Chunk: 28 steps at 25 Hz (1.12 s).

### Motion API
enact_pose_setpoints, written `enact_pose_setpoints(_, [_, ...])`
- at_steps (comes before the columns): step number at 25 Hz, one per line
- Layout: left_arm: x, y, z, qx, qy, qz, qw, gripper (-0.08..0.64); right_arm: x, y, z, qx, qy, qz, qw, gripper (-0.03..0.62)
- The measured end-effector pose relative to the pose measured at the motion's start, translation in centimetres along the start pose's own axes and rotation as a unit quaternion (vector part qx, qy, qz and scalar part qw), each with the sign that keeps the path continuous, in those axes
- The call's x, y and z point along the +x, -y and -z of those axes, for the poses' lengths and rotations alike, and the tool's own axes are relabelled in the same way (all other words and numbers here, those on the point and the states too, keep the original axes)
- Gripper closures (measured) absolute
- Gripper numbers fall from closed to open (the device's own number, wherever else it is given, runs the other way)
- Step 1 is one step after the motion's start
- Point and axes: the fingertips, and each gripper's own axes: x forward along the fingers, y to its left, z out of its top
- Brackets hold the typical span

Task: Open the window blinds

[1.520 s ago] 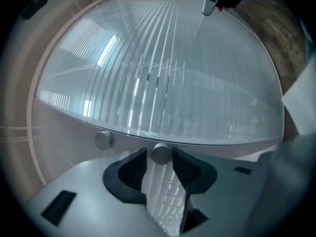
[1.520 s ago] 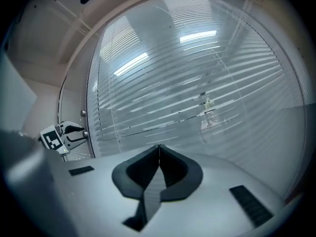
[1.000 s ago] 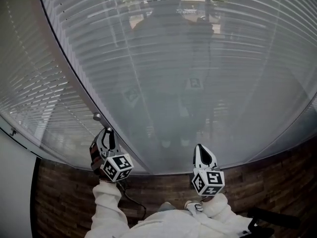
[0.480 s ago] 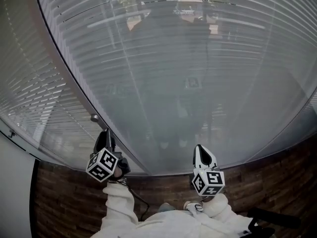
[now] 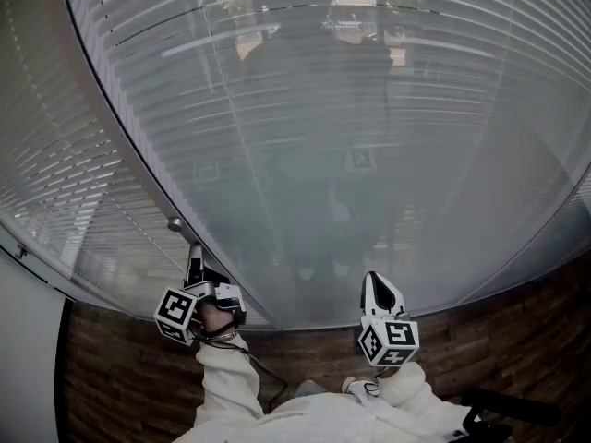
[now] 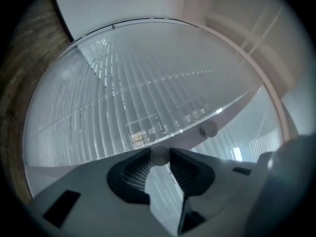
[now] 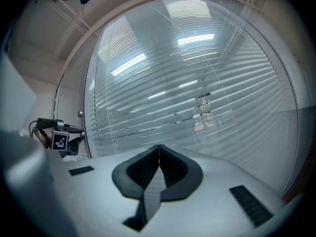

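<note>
While left gripper (image 5: 195,251) pinches round knob (image 6: 159,155) | right gripper (image 7: 159,146) closed | facing blinds (image 5: 388,109)

Left gripper (image 5: 194,251) gripping, right gripper (image 5: 373,279) closed

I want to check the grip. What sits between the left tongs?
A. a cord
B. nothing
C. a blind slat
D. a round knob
D: in the left gripper view the left tongs close on a small round knob, with one pad on each side of it.
</note>
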Motion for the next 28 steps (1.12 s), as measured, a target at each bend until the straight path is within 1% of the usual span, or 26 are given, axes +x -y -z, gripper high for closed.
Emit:
enact_pose_setpoints(1, [0.0, 0.0, 0.0, -0.004, -0.002, 0.006, 1.0, 0.437, 0.1, 0.0, 0.0, 0.0, 0.0, -0.001, 1.0, 0.58])
enact_pose_setpoints(2, [0.1, 0.0, 0.0, 0.018, -0.008, 0.012, 0.9997, 0.437, 0.2, -0.1, 0.0, 0.0, 0.0, -0.002, 1.0, 0.58])
enact_pose_setpoints(3, [0.2, 0.1, 0.2, 0.072, -0.019, 0.015, 0.9971, 0.436, 0.3, -0.1, -0.1, 0.0, 0.0, -0.004, 1.0, 0.58])
enact_pose_setpoints(4, [0.2, 0.2, 0.3, 0.157, -0.033, 0.011, 0.9871, 0.436, 0.4, -0.2, -0.2, -0.001, 0.0, -0.006, 1.0, 0.58])
enact_pose_setpoints(5, [0.1, 0.4, 0.5, 0.268, -0.045, -0.003, 0.9624, 0.436, 0.4, -0.4, -0.2, -0.002, 0.0, -0.008, 1.0, 0.58])
enact_pose_setpoints(6, [-0.2, 0.6, 0.4, 0.395, -0.054, -0.025, 0.9167, 0.436, 0.5, -0.5, -0.2, -0.002, 0.0, -0.011, 1.0, 0.58])
enact_pose_setpoints(7, [-0.4, 0.9, 0.4, 0.525, -0.059, -0.047, 0.8475, 0.436, 0.5, -0.7, -0.1, -0.002, -0.001, -0.014, 1.0, 0.58])
enact_pose_setpoints(8, [-0.5, 1.2, 0.6, 0.649, -0.062, -0.062, 0.7554, 0.434, 0.6, -0.9, 0.0, -0.002, -0.003, -0.017, 1.0, 0.58])
enact_pose_setpoints(9, [-0.5, 1.4, 0.9, 0.758, -0.064, -0.069, 0.6459, 0.419, 0.7, -1.0, 0.1, -0.001, -0.004, -0.019, 1.0, 0.58])
enact_pose_setpoints(10, [-0.4, 1.6, 1.5, 0.841, -0.068, -0.07, 0.5325, 0.405, 0.8, -1.1, 0.2, 0.0, -0.005, -0.021, 1.0, 0.58])
enact_pose_setpoints(11, [-0.3, 1.6, 2.1, 0.897, -0.072, -0.07, 0.4314, 0.405, 0.9, -1.2, 0.2, 0.001, -0.005, -0.022, 1.0, 0.58])
enact_pose_setpoints(12, [-0.1, 1.5, 2.6, 0.929, -0.076, -0.069, 0.3564, 0.406, 0.9, -1.3, 0.2, 0.002, -0.005, -0.023, 1.0, 0.58])
enact_pose_setpoints(13, [0.0, 1.4, 2.9, 0.944, -0.079, -0.067, 0.3123, 0.406, 0.9, -1.4, 0.3, 0.002, -0.005, -0.023, 1.0, 0.58])
enact_pose_setpoints(14, [0.1, 1.3, 3.0, 0.951, -0.081, -0.065, 0.2926, 0.407, 0.9, -1.4, 0.3, 0.003, -0.004, -0.024, 1.0, 0.58])
enact_pose_setpoints(16, [0.0, 1.1, 2.7, 0.955, -0.089, -0.067, 0.2765, 0.407, 0.8, -1.3, 0.3, 0.003, -0.003, -0.022, 1.0, 0.58])
enact_pose_setpoints(17, [-0.1, 0.9, 2.4, 0.957, -0.095, -0.072, 0.2649, 0.407, 0.7, -1.2, 0.2, 0.003, -0.003, -0.02, 1.0, 0.58])
enact_pose_setpoints(18, [-0.1, 0.6, 2.1, 0.959, -0.102, -0.076, 0.2514, 0.407, 0.6, -1.0, 0.2, 0.004, -0.002, -0.018, 1.0, 0.58])
enact_pose_setpoints(19, [-0.2, 0.4, 1.9, 0.962, -0.107, -0.076, 0.2402, 0.407, 0.5, -0.8, 0.2, 0.005, -0.001, -0.015, 1.0, 0.58])
enact_pose_setpoints(22, [-0.1, 0.2, 2.5, 0.968, -0.11, -0.054, 0.2202, 0.407, 0.4, -0.3, 0.1, 0.01, 0.001, -0.006, 1.0, 0.58])
enact_pose_setpoints(24, [0.0, 0.4, 2.7, 0.971, -0.11, -0.053, 0.2044, 0.423, 0.4, -0.5, 0.1, 0.013, 0.001, -0.006, 1.0, 0.58])
enact_pose_setpoints(25, [0.0, 0.4, 2.7, 0.972, -0.111, -0.055, 0.1989, 0.433, 0.4, -0.8, 0.1, 0.014, 0.002, -0.008, 1.0, 0.58])
enact_pose_setpoints(26, [0.0, 0.4, 2.6, 0.972, -0.112, -0.058, 0.1977, 0.434, 0.4, -1.0, 0.1, 0.014, 0.003, -0.01, 1.0, 0.58])
enact_pose_setpoints(27, [0.1, 0.4, 2.6, 0.97, -0.114, -0.059, 0.2056, 0.434, 0.4, -1.2, 0.2, 0.014, 0.003, -0.011, 1.0, 0.58])
enact_pose_setpoints(28, [0.1, 0.4, 2.5, 0.965, -0.115, -0.058, 0.2288, 0.434, 0.3, -1.4, 0.2, 0.013, 0.003, -0.012, 1.0, 0.58])
